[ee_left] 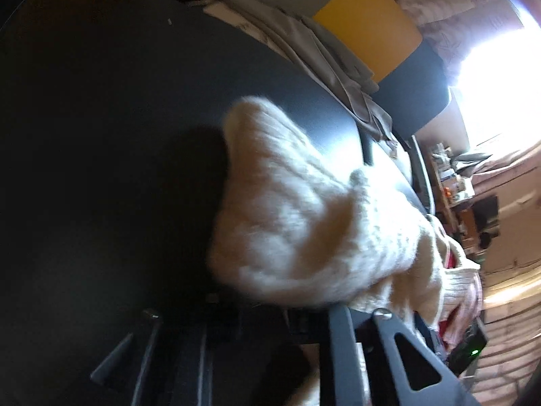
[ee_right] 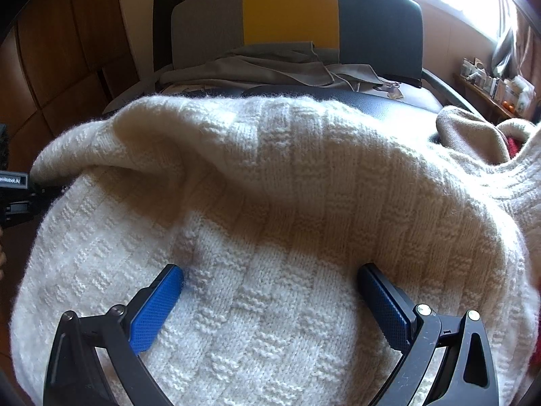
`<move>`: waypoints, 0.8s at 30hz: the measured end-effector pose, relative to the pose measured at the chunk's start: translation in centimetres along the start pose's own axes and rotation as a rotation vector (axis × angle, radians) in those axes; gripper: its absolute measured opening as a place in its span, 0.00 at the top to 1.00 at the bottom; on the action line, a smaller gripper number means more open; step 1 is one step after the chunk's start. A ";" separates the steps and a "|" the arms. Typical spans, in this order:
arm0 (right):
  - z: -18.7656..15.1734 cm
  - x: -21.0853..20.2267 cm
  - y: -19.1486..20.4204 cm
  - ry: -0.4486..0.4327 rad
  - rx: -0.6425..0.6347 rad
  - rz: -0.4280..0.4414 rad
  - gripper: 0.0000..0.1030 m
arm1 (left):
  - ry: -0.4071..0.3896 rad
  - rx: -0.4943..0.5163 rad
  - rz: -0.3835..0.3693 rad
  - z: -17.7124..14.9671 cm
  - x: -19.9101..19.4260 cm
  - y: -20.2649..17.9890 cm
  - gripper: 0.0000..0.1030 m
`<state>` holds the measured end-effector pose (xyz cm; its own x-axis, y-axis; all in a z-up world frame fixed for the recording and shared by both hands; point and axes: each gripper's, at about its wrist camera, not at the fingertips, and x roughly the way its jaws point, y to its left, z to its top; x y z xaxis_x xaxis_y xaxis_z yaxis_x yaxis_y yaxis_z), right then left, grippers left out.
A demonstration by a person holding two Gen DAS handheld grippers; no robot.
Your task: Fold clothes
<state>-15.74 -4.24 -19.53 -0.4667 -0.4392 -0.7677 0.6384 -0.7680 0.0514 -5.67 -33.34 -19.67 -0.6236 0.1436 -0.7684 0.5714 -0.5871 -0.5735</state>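
Note:
A cream knitted sweater (ee_right: 270, 223) fills the right wrist view, lying on a dark table with a fold across its upper part. My right gripper (ee_right: 270, 284) is open just above it, blue fingertips (ee_right: 159, 301) spread wide with the knit between them. In the left wrist view a bunched part of the sweater (ee_left: 297, 223) drapes over and hides my left gripper's fingertips. The left gripper (ee_left: 280, 304) sits at the sweater's left edge. Its body (ee_right: 17, 196) shows at the left edge of the right wrist view.
A dark tabletop (ee_left: 101, 135) lies under the sweater. A chair with a grey, yellow and dark back (ee_right: 290, 17) stands behind it, with grey cloth (ee_right: 257, 67) piled on it. A beige garment (ee_right: 470, 135) and something red lie at the right. A cluttered shelf (ee_right: 490, 84) is at the far right.

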 end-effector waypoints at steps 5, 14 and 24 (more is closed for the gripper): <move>-0.2 -0.1 0.0 0.001 -0.004 -0.003 0.00 | -0.053 0.056 0.088 -0.5 1.3 -3.0 0.71; 0.0 0.0 0.0 -0.001 0.000 0.003 0.00 | 0.066 -0.039 -0.028 -0.7 0.5 -0.9 0.73; 0.3 -0.1 -0.2 -0.003 -0.001 0.007 0.00 | 0.123 -0.166 -0.161 -0.8 1.2 0.4 0.67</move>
<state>-15.98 -4.18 -19.29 -0.4638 -0.4462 -0.7654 0.6424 -0.7643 0.0563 -5.72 -32.74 -21.07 -0.6498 0.3270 -0.6862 0.5557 -0.4116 -0.7224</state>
